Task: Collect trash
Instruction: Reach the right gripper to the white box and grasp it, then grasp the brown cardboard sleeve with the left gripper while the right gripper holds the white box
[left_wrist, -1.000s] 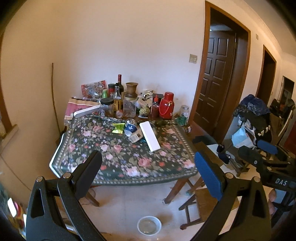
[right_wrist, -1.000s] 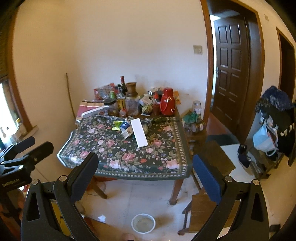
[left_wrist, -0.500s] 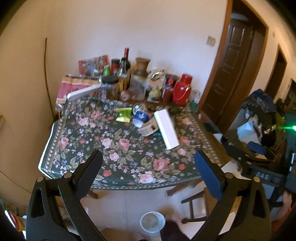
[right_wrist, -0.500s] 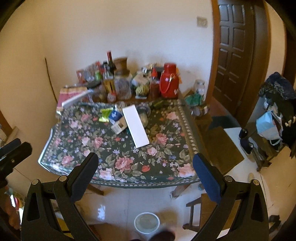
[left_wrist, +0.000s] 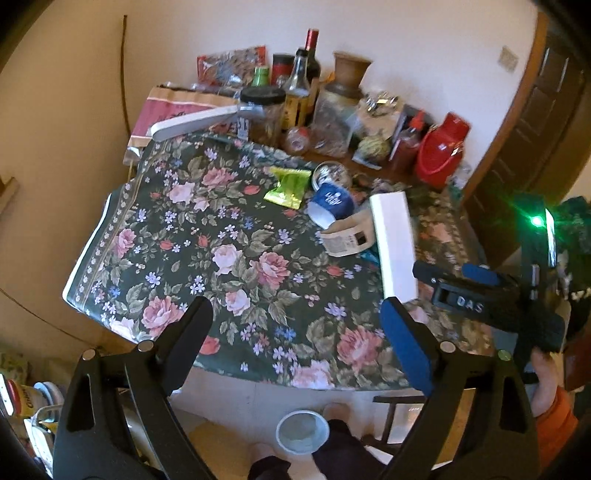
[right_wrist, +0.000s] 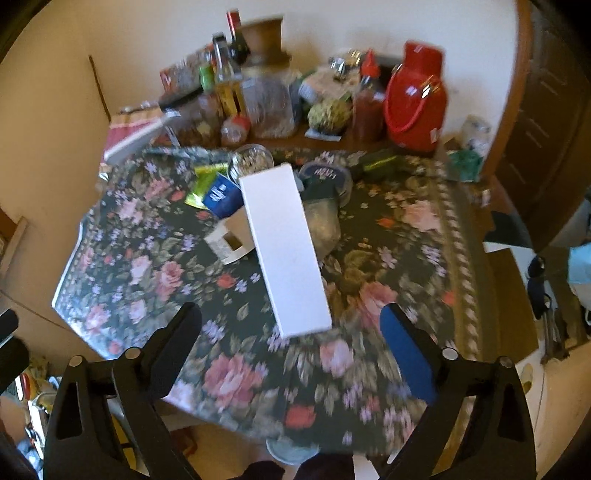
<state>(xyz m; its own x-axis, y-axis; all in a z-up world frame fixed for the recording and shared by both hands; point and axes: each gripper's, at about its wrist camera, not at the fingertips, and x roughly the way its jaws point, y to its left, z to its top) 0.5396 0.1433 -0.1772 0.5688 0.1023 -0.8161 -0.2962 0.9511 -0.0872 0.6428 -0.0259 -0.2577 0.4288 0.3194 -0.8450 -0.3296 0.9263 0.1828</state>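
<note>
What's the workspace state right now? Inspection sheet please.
Surface: table with floral cloth.
Job's things: long white box, green wrapper, blue cup on its side, cardboard carton, clustered mid-table.
Clutter: bottles, jars, red thermos along the wall side.
Grippers: left gripper and right gripper open, empty, jaws just closing slightly.
Cables: nothing seen.
Surroundings: white bucket on the floor, wooden door.

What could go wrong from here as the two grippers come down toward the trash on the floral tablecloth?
The long white box rests on the carton and blue cup, so a grab may tip it or roll the cup. Glass bottles and the red jug stand close behind. The right gripper could bump the left gripper.
</note>
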